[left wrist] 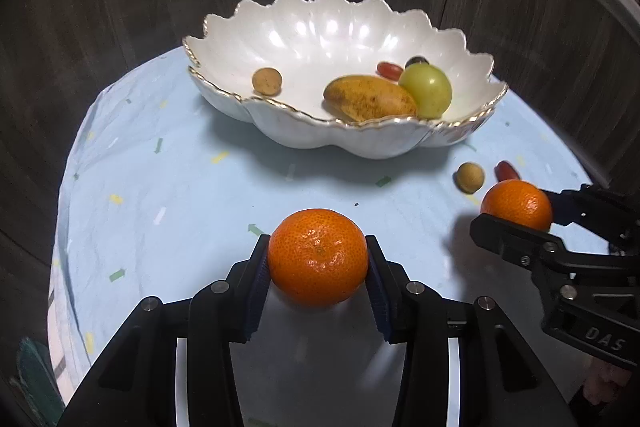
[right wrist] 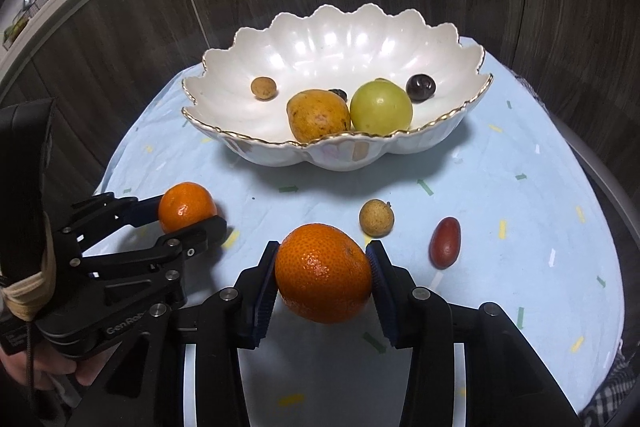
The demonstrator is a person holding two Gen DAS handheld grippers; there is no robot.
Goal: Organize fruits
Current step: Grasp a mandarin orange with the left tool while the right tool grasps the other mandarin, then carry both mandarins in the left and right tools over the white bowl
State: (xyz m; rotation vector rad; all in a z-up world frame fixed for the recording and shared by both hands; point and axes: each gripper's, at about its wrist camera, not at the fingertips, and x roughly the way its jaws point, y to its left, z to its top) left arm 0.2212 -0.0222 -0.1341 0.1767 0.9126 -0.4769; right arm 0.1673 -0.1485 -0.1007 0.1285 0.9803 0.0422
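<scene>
The job looks about half done. The scalloped bowl (left wrist: 460, 51) already holds a mango (left wrist: 370, 99), a green fruit (left wrist: 426, 89), a longan, a red one and a dark one. On the table (left wrist: 168, 187), a second longan (right wrist: 376, 218) and a red fruit (right wrist: 445, 242) wait just ahead of the right claw (right wrist: 323, 273). That claw is clenched on an orange (right wrist: 323, 273); the left claw (left wrist: 318, 263) grips another orange (left wrist: 318, 263). The bowl sits ahead of both.
</scene>
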